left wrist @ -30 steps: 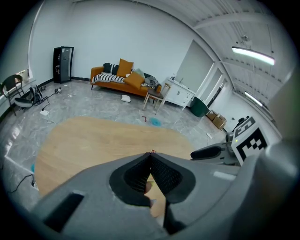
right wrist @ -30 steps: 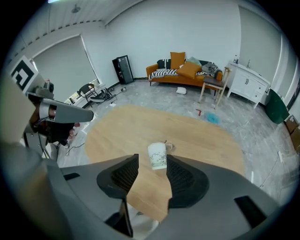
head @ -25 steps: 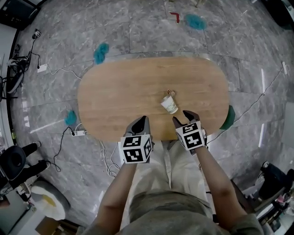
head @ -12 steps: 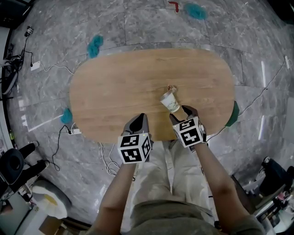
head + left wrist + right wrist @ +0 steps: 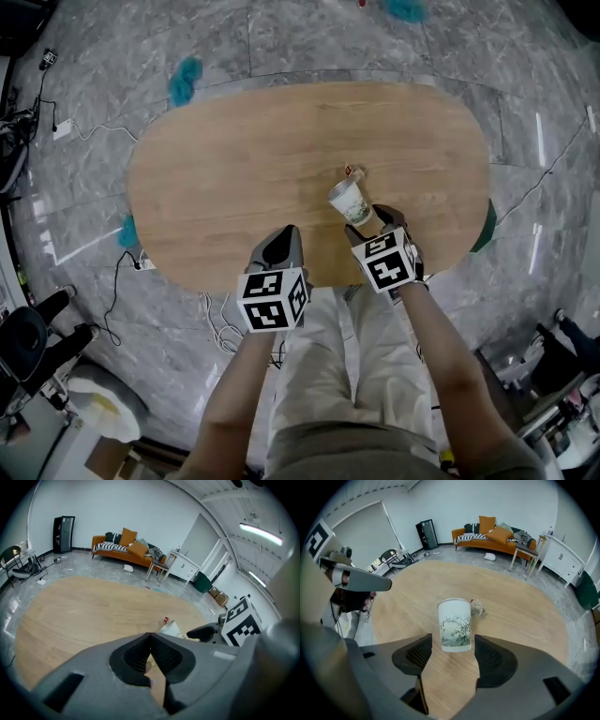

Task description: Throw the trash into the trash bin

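Paper cup (image 5: 346,200) stands upright on the wooden surface (image 5: 234,159), near the edge closest to the person. A small scrap (image 5: 352,172) lies just beside it on the far side. The right tongs (image 5: 372,222) point steeply down at the cup from the near side. In the right gripper view we see their jaws wide apart, and they have just been opening. The lower part of the cup shows between the two pads (image 5: 417,654), with bare wood on each side, so the pads do not press on it. The left tongs (image 5: 287,232) hang over the near edge of the surface, to the left of the cup and apart from it. In the left gripper view we see their jaws closed together with nothing between them, and the cup appears ahead and to the right, next to the right tongs.
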Demonstrator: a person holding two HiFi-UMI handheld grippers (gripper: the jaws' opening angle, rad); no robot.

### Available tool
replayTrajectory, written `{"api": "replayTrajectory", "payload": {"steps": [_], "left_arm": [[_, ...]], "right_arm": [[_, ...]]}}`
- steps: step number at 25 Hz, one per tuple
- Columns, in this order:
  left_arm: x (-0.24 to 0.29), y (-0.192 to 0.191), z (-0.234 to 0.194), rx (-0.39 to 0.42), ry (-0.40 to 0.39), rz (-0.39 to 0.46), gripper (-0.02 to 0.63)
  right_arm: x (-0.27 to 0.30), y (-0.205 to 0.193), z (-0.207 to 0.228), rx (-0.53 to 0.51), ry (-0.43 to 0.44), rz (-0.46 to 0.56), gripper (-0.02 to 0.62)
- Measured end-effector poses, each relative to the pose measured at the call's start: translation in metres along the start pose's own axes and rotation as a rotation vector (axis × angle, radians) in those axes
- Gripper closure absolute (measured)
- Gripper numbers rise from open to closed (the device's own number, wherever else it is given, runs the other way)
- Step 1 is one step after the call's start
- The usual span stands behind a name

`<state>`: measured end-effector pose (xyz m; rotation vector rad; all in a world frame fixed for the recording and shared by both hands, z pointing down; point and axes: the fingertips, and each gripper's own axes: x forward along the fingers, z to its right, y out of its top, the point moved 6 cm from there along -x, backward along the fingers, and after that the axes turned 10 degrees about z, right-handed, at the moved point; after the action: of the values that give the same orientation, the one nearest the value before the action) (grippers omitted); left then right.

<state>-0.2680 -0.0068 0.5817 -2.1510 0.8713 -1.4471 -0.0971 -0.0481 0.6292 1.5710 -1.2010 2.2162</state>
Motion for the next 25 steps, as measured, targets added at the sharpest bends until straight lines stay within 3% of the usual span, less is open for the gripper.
{"api": "replayTrajectory", "payload": {"steps": [25], "left_arm": [[0.032,-0.031,-0.009,-0.018,-0.013,-0.009,0.597]], "right_arm": [[0.04,-0.024,0.006,-0.005,0.015,-0.022,0.355]]}}
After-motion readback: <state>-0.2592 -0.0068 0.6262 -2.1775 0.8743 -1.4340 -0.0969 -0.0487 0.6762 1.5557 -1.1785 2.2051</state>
